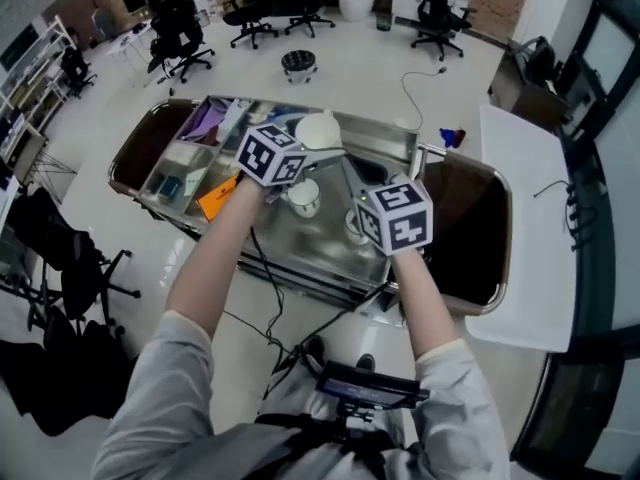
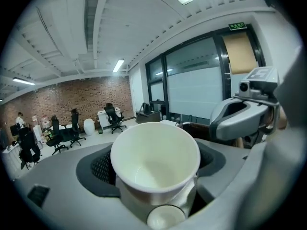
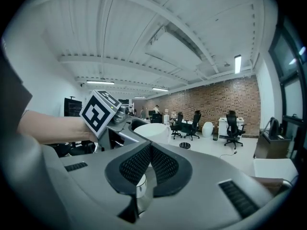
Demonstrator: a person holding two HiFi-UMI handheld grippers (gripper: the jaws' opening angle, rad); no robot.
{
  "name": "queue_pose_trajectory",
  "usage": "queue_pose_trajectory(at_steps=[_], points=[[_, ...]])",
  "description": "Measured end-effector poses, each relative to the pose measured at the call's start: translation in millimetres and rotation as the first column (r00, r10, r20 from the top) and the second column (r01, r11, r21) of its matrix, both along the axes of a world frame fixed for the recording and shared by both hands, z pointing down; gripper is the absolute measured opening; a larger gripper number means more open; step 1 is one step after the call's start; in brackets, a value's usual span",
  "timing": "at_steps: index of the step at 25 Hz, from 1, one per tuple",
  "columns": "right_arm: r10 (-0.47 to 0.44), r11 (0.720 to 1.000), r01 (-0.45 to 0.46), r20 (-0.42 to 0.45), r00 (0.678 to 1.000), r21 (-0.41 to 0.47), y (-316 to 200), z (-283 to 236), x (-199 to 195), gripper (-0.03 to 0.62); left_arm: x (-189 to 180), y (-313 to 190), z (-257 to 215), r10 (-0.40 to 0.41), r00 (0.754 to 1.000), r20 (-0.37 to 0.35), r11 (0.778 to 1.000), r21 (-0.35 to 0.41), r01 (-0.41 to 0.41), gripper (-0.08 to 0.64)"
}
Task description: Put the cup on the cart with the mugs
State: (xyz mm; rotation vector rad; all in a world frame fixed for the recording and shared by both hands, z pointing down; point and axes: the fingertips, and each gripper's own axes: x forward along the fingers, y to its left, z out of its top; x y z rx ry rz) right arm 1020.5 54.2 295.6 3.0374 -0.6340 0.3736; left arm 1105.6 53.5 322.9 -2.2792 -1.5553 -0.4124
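Note:
A white paper cup (image 1: 318, 131) (image 2: 154, 158) sits between the jaws of my left gripper (image 1: 297, 151) (image 2: 156, 178), which is shut on its lower body, mouth tilted toward the camera. It hangs over the steel cart (image 1: 398, 134). Two mugs (image 1: 303, 198) (image 1: 354, 225) stand in the cart's tray just below and between my hands. My right gripper (image 1: 372, 220) (image 3: 150, 146) is to the cup's right over the tray, its jaws shut with nothing held. From the right gripper view the cup (image 3: 154, 131) and the left gripper's marker cube (image 3: 99, 111) show just ahead.
The cart's left compartments hold several items, among them an orange one (image 1: 217, 198) and a purple one (image 1: 205, 122). Brown trays (image 1: 148, 145) (image 1: 470, 230) flank the cart's ends. A white table (image 1: 525, 218) stands to the right. Office chairs (image 1: 180, 43) and cables lie on the floor behind.

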Motion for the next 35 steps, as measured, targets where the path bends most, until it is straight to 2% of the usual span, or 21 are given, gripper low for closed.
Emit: queue_pose_trajectory(at_steps=[5, 10, 18, 24, 35], points=[[0.047, 0.999, -0.047, 0.037, 0.998, -0.006, 1, 14, 35, 0.005, 52, 21, 29, 0.035, 0.999, 0.034, 0.999, 0.004, -0.035, 0.437], [0.086, 0.996, -0.086, 0.075, 0.993, -0.009, 8, 28, 58, 0.005, 82, 43, 63, 0.051, 0.997, 0.059, 0.998, 0.021, -0.052, 0.437], [0.125, 0.992, -0.127, 0.091, 0.988, 0.01, 24, 35, 62, 0.005, 101, 72, 111, 0.088, 0.99, 0.108, 0.993, 0.066, -0.095, 0.437], [0.139, 0.99, -0.142, 0.098, 0.985, 0.02, 31, 40, 62, 0.005, 118, 79, 136, 0.075, 0.989, 0.128, 0.994, 0.073, -0.085, 0.437], [0.147, 0.988, -0.15, 0.108, 0.983, 0.023, 37, 46, 62, 0.005, 126, 87, 166, 0.064, 0.986, 0.154, 0.992, 0.101, -0.08, 0.438]])
